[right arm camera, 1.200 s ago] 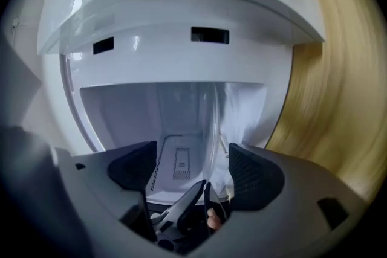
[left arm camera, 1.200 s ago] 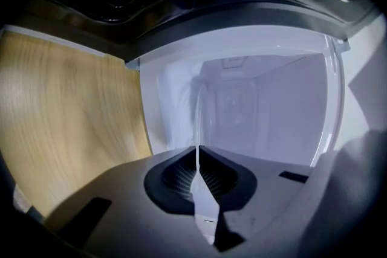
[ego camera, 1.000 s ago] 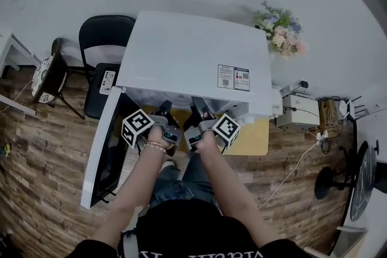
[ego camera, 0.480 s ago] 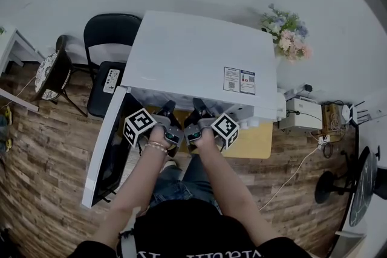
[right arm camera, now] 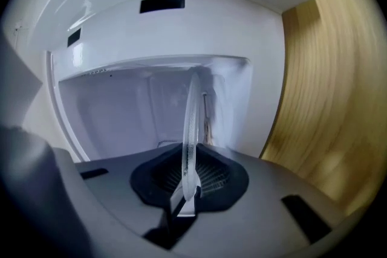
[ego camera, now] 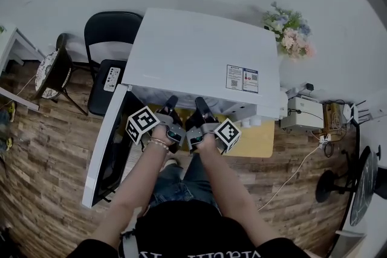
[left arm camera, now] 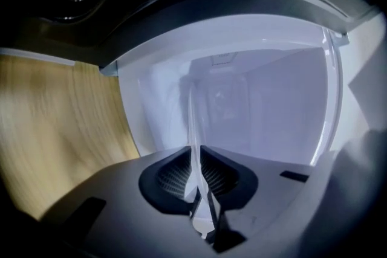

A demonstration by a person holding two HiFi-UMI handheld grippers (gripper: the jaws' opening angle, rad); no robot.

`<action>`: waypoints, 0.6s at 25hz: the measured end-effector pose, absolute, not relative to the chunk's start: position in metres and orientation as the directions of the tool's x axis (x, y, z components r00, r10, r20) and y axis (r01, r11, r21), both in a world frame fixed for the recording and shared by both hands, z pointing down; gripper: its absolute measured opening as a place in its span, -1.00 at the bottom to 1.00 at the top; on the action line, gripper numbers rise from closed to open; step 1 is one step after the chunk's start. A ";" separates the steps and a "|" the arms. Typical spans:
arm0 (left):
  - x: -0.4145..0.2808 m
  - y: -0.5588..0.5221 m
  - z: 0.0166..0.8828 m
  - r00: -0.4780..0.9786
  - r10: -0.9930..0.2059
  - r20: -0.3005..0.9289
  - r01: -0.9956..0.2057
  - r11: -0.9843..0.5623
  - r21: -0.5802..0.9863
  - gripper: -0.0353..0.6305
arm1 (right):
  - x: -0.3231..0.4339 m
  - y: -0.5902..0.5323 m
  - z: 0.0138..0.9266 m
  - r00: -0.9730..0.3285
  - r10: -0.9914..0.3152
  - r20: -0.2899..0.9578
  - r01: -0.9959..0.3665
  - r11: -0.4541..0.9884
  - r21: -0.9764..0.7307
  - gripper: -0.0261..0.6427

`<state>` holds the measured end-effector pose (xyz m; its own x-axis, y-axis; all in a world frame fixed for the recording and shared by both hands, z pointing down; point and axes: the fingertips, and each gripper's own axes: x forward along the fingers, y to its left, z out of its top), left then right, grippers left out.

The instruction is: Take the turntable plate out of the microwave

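**Both claws on the plate rim, pull-out is next**

- Clear glass turntable plate (right arm camera: 191, 121): seen edge-on as a thin line up the middle of both gripper views, running from the jaws into the white cavity (right arm camera: 139, 112). I judge it's not out yet. The head view doesn't show it; it is hidden under the oven's top at frame centre.
- Left gripper (left arm camera: 195, 155): ribbed pads pinched on the plate's near rim.
- Right gripper (right arm camera: 190, 157): jaws have just been closing, with the rim between them and the pads now pressing on it.
- Step: grasp looks complete on both sides, extraction not begun.
- Next move calls for drawing both hands back together at the same rate and keeping the plate level. It also has to clear the cavity's front lip. Thin glass in two narrow pinches will probably slip or twist if one hand leads.
- White box microwave (ego camera: 199, 54): centre of the head view, white door (ego camera: 101, 151) swung open at lower left.
- Light wooden tabletop (ego camera: 259, 139): just right of centre.
- Count: one plate, two grippers, one microwave, one door. Also one black chair (ego camera: 109, 33) at upper left and one bunch of flowers (ego camera: 289, 30) at upper right.
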<state>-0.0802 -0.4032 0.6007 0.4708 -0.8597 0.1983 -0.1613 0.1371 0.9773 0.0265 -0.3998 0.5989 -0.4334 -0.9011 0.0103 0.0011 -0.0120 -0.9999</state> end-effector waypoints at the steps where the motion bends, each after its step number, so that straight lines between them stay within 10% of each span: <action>1: -0.080 -0.404 0.601 0.472 -0.862 0.184 -0.154 0.125 0.980 -0.79 | 0.027 -0.398 0.599 -0.437 -0.900 0.005 -0.001 -0.005 -1.000 -0.76; 15: -0.077 -0.412 0.606 0.448 -0.888 0.108 -0.070 0.085 0.994 -0.77 | 0.033 -0.362 0.595 -0.499 -0.863 -0.083 0.031 0.077 -0.997 -0.72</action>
<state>-0.0769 -0.4121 0.6059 0.4477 -0.8877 0.1077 -0.0704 0.0852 0.9939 0.0334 -0.3622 0.5952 -0.4988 -0.8628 -0.0826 0.0315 0.0772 -0.9965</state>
